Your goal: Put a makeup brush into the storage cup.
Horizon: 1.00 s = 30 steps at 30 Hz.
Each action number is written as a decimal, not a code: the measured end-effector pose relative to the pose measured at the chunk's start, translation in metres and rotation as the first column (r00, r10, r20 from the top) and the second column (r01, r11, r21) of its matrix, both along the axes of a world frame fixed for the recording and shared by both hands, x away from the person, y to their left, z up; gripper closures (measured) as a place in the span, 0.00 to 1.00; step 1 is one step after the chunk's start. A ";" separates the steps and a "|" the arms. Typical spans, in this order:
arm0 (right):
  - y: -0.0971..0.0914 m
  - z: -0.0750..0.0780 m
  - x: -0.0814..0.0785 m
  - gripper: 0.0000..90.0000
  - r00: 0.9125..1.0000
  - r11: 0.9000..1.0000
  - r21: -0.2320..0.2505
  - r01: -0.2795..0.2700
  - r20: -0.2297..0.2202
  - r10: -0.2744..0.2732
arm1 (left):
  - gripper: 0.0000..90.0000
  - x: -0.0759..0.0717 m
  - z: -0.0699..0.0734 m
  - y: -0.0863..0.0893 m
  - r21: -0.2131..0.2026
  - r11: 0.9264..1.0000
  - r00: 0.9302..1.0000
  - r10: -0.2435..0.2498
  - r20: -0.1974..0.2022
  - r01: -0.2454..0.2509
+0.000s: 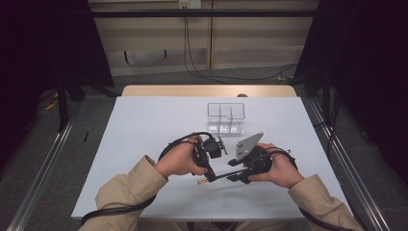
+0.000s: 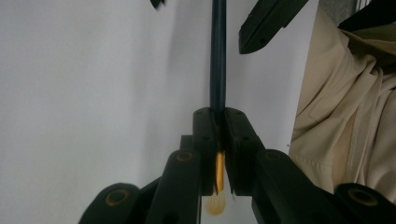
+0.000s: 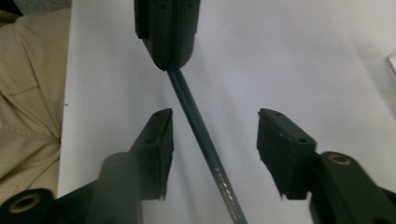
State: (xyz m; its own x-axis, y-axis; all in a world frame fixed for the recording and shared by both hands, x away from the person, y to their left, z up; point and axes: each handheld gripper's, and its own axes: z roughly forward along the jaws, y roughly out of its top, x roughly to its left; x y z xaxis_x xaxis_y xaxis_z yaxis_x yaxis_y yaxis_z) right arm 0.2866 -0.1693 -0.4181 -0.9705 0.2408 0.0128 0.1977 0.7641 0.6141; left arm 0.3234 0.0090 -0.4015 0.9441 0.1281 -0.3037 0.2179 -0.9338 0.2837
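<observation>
A dark teal pencil (image 2: pixel 217 56) with a gold ferrule and pale eraser end is clamped in my left gripper (image 2: pixel 220 114), whose jaws are shut tight on it near that end. In the high view the left gripper (image 1: pixel 208 174) holds the pencil (image 1: pixel 222 175) low over the white table, pointing right toward the right gripper (image 1: pixel 238 174). In the right gripper view my right gripper (image 3: pixel 215 116) stands open around the pencil (image 3: pixel 205 144); a gap shows on each side of the shaft. The left gripper (image 3: pixel 168 32) faces it from the top of that view.
A clear plastic divided organiser (image 1: pixel 226 115) stands on the white table (image 1: pixel 144 125) beyond the hands. Beige sleeves (image 1: pixel 130 185) come in from the near edge. Dark curtains and metal rails flank the table; cables lie on the floor behind.
</observation>
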 end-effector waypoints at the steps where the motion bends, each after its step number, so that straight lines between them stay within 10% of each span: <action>1: 0.000 0.000 0.000 0.58 1.000 1.000 0.000 0.000 0.000 0.000 | 0.93 0.000 0.000 0.000 0.001 1.000 1.000 -0.002 0.001 0.002; 18: 0.010 -0.014 -0.003 0.90 0.994 0.991 -0.076 -0.111 0.015 0.113 | 0.93 0.003 0.006 -0.001 -0.084 0.996 0.998 0.032 -0.060 -0.037; 20: 0.012 -0.016 -0.004 0.91 0.994 0.990 -0.086 -0.107 0.018 0.109 | 0.93 0.011 0.011 0.001 -0.059 0.996 0.997 -0.070 -0.027 0.068; 22: 0.012 -0.017 -0.005 0.92 0.994 0.990 -0.090 -0.106 0.020 0.108 | 0.93 0.003 0.010 0.000 -0.123 0.990 0.996 0.065 -0.061 -0.072; 30: 0.014 -0.020 -0.005 0.93 0.993 0.990 -0.077 -0.117 0.009 0.118 | 0.93 0.006 0.013 0.003 -0.134 0.989 0.996 0.060 -0.064 -0.068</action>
State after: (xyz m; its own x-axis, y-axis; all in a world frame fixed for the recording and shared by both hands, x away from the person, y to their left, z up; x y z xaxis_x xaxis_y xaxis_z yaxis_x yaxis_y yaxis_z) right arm 0.2812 -0.1554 -0.4383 -0.9921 0.1248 -0.0148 0.0956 0.8260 0.5554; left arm 0.3295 0.0123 -0.3883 0.9151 0.1408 -0.3777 0.2959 -0.8710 0.3921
